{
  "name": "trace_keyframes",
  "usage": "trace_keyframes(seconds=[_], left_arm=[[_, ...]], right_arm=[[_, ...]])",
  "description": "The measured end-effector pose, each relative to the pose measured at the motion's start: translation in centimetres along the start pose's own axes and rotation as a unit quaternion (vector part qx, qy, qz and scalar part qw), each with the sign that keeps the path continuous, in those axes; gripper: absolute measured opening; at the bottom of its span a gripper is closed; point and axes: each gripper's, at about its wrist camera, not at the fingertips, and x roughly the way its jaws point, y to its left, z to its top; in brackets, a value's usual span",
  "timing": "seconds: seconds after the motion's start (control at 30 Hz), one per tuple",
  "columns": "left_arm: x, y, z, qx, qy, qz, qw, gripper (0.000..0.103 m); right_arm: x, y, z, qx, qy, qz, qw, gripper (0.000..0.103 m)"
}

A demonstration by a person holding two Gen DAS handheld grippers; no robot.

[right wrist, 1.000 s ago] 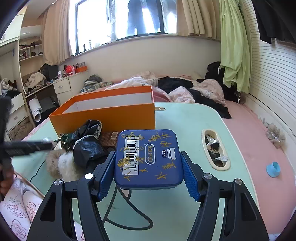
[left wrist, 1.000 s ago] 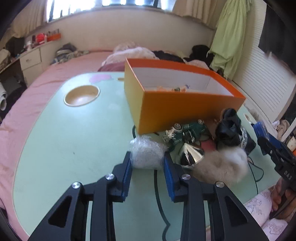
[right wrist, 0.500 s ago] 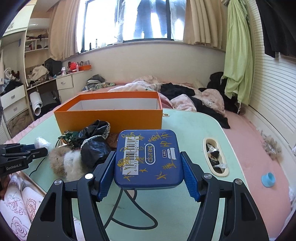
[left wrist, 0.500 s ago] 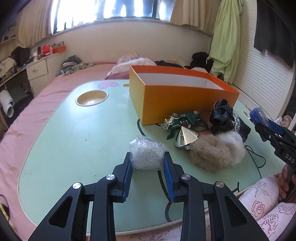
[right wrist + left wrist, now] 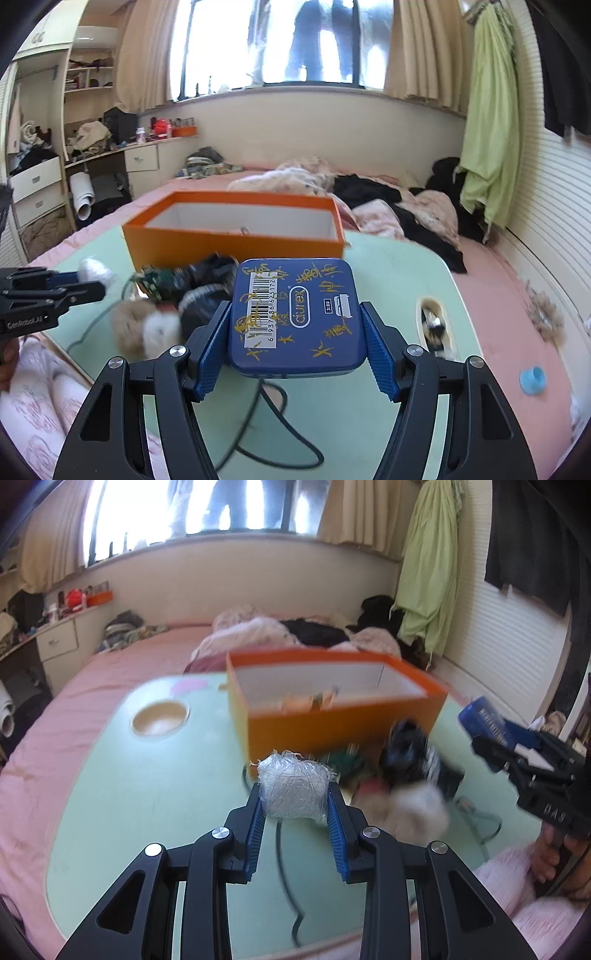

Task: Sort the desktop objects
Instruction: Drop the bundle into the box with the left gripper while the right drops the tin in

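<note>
My left gripper is shut on a white ball of clear thread, held above the green table in front of the open orange box. My right gripper is shut on a blue tin with a barcode, held above the table's near side. The right gripper with the blue tin also shows in the left wrist view. The left gripper shows in the right wrist view at the left. The orange box holds a few small items.
A pile lies before the box: a green toy car, black cloth, a tan fluffy ball and a black cable. The table has a round cup recess and a slot. A bed surrounds it.
Both grippers have risen above the table with their loads. The left gripper has lifted the thread ball off the table and moved toward the box.
</note>
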Motion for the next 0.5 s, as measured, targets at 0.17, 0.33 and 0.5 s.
trace_keyframes(seconds=[0.17,0.33,0.5], left_arm=[[1.0,-1.3,5.8,0.001,-0.004,-0.015,0.9999,0.03],[5.6,-0.8,10.4,-0.037,0.041,-0.013,0.9984,0.05],[4.1,0.8,9.2,-0.07,0.009,-0.018,0.9973,0.081]], right_arm=[[1.3,0.5,4.5,0.003,0.002,0.04,0.999,0.067],[5.0,1.1,8.7,0.002,0.022,0.046,0.999,0.067],[9.1,-1.0,10.2,0.061,0.079,0.033,0.994,0.069]])
